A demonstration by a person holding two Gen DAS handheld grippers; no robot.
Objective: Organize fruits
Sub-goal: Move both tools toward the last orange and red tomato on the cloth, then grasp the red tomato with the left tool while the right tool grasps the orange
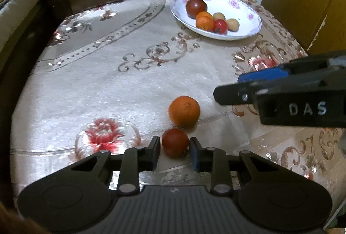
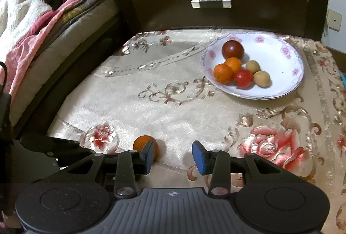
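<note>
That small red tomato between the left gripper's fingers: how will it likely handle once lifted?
The red tomato looks round and glossy, so it could slip or roll out if the left gripper holds it loosely. Its skin looks thin, so a hard squeeze may bruise it. It is small, so probably light.

The only readable text is "DAS", in pale raised capital letters on the black body of the right hand-held gripper (image 1: 227,87), seen from the left wrist view, to the right of the loose orange (image 1: 184,111). Nothing else carries legible writing.
</note>
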